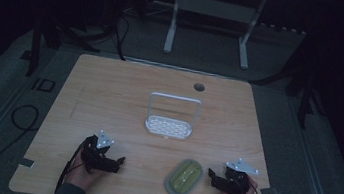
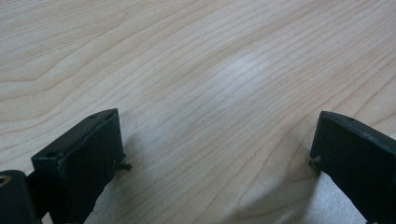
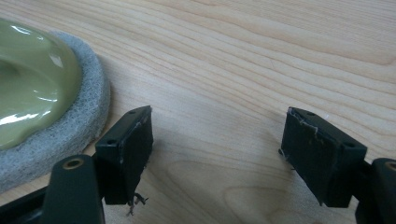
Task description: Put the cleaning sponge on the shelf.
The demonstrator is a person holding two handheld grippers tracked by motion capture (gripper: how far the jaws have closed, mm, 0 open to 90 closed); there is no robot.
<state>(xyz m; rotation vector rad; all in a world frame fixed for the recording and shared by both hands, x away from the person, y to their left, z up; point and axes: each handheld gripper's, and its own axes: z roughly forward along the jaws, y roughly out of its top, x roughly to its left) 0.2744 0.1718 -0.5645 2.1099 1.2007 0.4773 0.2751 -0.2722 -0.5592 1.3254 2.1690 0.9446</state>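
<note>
A glossy olive-green oval dish lies on a grey felt pad near the table's front edge, right of centre. My right gripper rests just to the right of it, open, with bare wood between its jaws. In the right gripper view the green dish and its felt pad lie just left of the left jaw. My left gripper rests at the front left, open over bare wood. A white wire rack with a perforated base stands mid-table.
The wooden table has a round cable hole at its far edge. Small tape marks sit at the front corners. A white desk frame stands on the dark floor beyond, and cables trail at the left.
</note>
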